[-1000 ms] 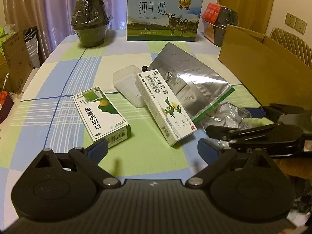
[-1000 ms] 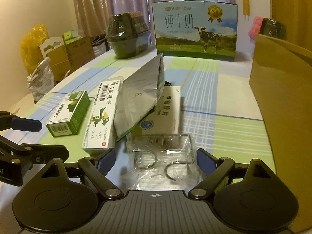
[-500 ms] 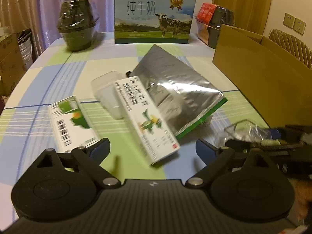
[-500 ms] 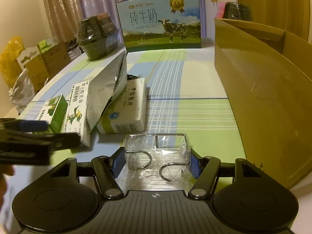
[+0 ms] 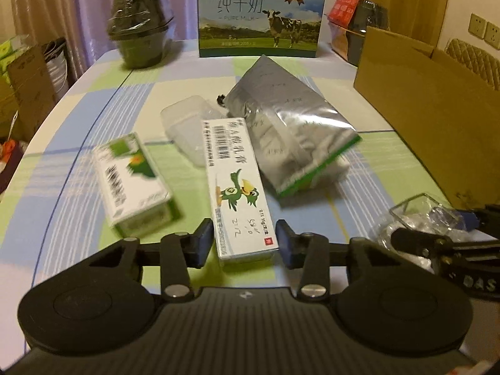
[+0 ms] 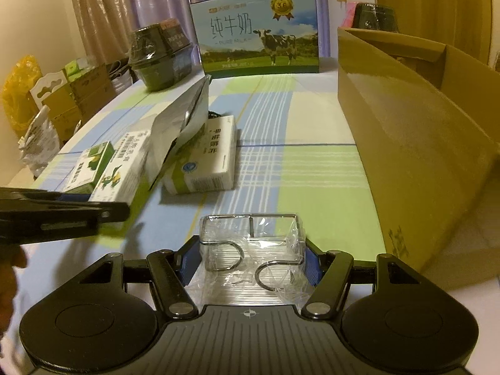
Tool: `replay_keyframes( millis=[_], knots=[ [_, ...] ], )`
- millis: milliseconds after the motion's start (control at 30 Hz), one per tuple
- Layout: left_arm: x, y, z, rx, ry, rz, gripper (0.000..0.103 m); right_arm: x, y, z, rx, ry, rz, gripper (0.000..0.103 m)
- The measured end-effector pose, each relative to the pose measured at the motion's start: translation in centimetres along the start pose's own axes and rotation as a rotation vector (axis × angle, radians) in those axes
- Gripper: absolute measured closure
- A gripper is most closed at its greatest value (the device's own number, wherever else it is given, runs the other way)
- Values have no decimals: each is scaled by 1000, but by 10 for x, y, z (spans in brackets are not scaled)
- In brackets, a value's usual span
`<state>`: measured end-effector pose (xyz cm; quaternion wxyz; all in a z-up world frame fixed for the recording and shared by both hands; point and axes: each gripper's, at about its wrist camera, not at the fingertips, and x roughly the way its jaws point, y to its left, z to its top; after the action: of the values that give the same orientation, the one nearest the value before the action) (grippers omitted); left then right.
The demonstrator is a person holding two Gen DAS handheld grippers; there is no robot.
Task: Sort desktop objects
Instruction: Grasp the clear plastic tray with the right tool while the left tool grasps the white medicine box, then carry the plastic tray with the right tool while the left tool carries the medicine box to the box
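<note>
Right wrist view: the right hand-held gripper (image 6: pixel 250 261) is clamped on a clear packet (image 6: pixel 251 242) of metal hooks, low over the counter (image 6: pixel 312 168) just beside the cardboard box (image 6: pixel 422 143). The left hand-held gripper (image 5: pixel 245 240) straddles the end of the long carton (image 5: pixel 237 184), jaws apart, not yet pinching. The slick film could slip from the pads; closing off-centre could skew the carton into the foil bag (image 5: pixel 290 125).
</note>
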<state>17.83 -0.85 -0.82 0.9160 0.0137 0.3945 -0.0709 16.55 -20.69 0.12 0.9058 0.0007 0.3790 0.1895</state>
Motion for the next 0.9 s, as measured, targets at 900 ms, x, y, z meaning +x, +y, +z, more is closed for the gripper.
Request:
replay_keyframes(
  millis=[900],
  knots=[
    [-55,-5,-60,19,-20,-38,41,-41,27,-62,-62,15,-65,28]
  ],
)
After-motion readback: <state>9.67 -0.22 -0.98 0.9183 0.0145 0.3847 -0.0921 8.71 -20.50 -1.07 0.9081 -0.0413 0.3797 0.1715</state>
